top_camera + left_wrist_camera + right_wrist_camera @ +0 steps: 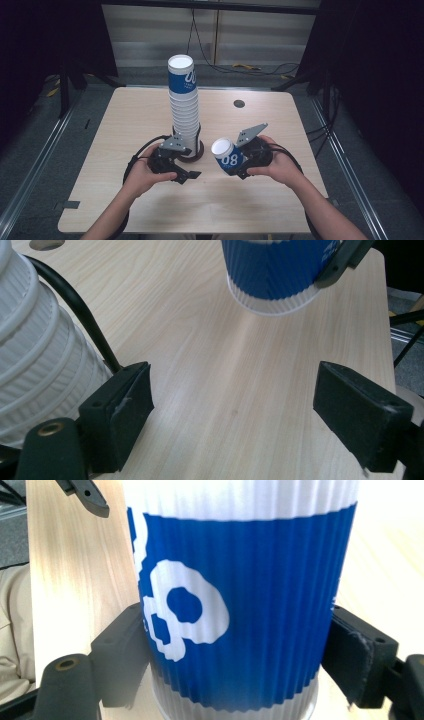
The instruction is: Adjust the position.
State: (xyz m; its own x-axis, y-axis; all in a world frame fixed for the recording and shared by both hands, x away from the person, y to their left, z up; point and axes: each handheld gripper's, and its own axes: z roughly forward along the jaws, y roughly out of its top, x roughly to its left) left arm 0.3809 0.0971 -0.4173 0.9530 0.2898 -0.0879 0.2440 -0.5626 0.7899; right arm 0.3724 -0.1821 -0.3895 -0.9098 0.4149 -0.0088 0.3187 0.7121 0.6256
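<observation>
The right hand-held gripper [235, 165] pinches a single blue-and-white ribbed paper cup [227, 155], its two black pads pressed against the cup's opposite sides in the right gripper view [240, 605]. The cup is tilted, its white open mouth facing toward 11 o'clock in the high view, and it hangs just above the worktop [280, 125], at about 5 o'clock from the tall stack of cups [184, 107]. The cup's blue band bears large white numerals.

The left hand-held gripper [189, 175] stands spread, nothing between its pads; in the left gripper view its jaws frame bare wood, with the held cup's base [274, 277] at 12 o'clock and the stack's white ribbed rims [35, 355] at 9 o'clock. This gripper sits at 6 o'clock of the stack, close to its foot.

The stack stands upright near the worktop's middle, topped by a blue-banded cup. A small dark round hole [239, 104] lies in the worktop at 3 o'clock of the stack, well apart from it.
</observation>
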